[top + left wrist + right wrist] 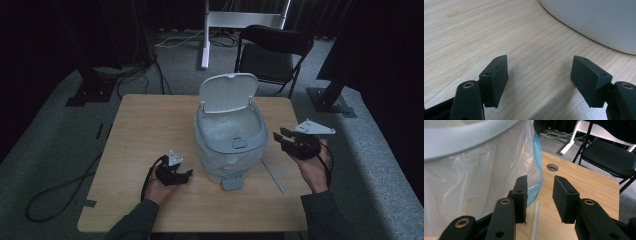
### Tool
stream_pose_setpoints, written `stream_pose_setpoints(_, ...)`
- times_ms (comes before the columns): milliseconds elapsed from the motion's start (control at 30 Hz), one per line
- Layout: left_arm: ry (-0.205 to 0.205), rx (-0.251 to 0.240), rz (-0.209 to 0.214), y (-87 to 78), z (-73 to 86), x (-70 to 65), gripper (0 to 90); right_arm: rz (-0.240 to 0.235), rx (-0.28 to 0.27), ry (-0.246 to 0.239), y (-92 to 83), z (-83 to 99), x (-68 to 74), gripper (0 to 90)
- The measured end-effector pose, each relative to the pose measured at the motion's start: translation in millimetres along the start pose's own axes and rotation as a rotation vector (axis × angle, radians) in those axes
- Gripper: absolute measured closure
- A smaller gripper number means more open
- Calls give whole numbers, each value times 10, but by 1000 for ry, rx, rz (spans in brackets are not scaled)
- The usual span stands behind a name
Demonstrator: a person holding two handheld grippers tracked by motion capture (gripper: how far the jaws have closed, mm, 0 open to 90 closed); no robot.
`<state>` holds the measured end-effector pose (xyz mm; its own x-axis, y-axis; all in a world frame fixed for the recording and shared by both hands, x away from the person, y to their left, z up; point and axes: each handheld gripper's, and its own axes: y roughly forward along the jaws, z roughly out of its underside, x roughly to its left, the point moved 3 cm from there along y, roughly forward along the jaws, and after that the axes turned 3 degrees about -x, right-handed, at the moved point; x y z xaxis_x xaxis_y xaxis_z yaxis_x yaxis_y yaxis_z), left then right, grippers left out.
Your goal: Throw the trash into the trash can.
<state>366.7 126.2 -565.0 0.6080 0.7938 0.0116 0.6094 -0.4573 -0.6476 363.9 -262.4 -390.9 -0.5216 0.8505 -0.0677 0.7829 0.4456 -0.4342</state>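
The bin [230, 145], lid up and bag-lined, stands mid-counter [140, 120]. The right tool [540, 195], part open and empty, nears the white rod [535, 220] beside it; next it must straddle the rod and clench. The left tool [539, 80] rests released.

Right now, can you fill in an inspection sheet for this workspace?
Surface: wooden table, cable hole near far edge.
Job's things: grey pedal bin, lid up, clear plastic liner over rim; pale rod lying on table right of it.
Clutter: nothing seen.
Tongs: left tongs open, low over table; right tongs open beside liner, nothing between jaws.
Cables: black cable trailing off table's left.
Surroundings: black chair, white stand, dark curtains.
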Motion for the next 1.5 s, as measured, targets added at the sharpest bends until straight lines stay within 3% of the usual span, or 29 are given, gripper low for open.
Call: stream_pose_setpoints(1500, 1, 1, 0, 0, 0, 1, 301, -24, 92, 77, 216, 513, -35, 671)
